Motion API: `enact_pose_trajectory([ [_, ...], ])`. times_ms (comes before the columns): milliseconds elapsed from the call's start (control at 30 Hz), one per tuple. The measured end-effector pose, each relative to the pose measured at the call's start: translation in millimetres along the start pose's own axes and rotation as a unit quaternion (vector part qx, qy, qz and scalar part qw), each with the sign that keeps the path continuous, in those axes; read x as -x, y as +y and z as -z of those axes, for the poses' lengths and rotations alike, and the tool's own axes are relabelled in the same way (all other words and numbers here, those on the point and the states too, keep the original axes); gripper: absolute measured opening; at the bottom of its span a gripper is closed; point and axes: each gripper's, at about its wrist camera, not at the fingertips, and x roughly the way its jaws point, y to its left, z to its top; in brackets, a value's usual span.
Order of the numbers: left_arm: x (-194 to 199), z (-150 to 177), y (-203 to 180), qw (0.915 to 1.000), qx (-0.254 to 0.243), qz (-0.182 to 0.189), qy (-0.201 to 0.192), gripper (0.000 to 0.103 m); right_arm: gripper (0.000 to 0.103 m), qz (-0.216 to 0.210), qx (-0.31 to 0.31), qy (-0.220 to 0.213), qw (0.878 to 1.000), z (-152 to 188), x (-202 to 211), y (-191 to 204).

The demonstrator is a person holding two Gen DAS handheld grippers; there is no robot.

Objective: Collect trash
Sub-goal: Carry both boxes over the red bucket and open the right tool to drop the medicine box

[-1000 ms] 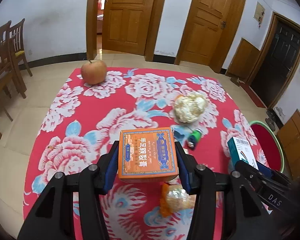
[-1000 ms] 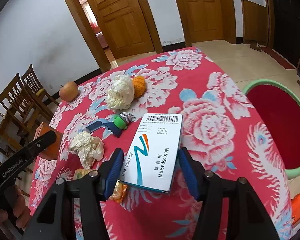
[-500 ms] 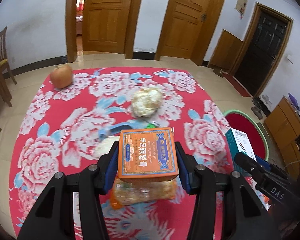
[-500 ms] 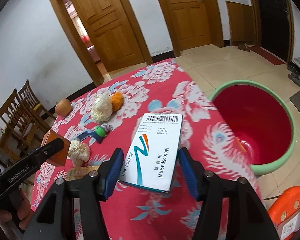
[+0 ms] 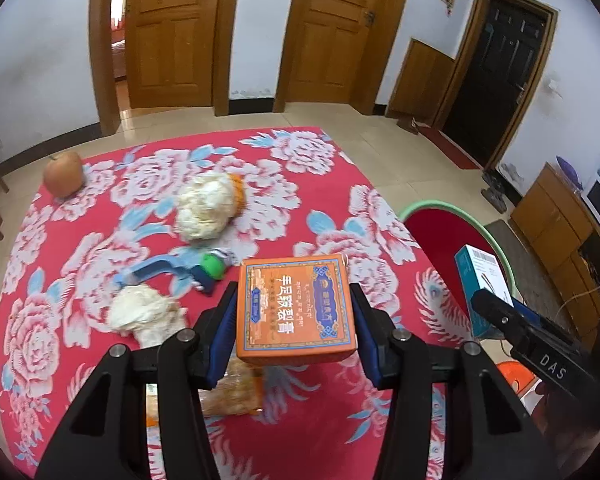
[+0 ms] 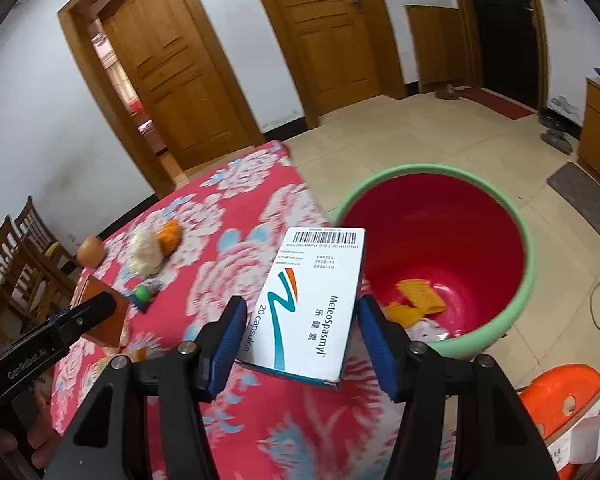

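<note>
A home's living room: panelled wooden doors [image 5: 172, 32], beige tiled floor [image 6: 440, 136], wooden dining chairs [image 6: 24, 256], and a red floral-clothed bench [image 5: 300, 184].

"MeteoSpasmyl", "20 capsules" on white box [image 6: 312, 304]; "DAS" on right hand-held gripper [image 5: 500, 312].

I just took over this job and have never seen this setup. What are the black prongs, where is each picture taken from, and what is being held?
No robot: a person carries two handheld grippers, each with a fisheye camera looking along its fingers. In the left view, the left gripper clamps an orange box. In the right view, the right gripper clamps a white capsule box near the red bin, which already holds scraps. On the floral tablecloth lie an apple, two crumpled paper wads and a blue-green tool.
</note>
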Motion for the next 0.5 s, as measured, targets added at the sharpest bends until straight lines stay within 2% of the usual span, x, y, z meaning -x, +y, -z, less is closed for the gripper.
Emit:
enact_pose_trajectory([
  [500, -37.2, -10.1, -46.5, 0.9988, -0.040, 0.017, 0.021, 0.053, 0.061, 0.048, -0.041, 0.007, 0.998, -11.6, -27.9, -62.8],
])
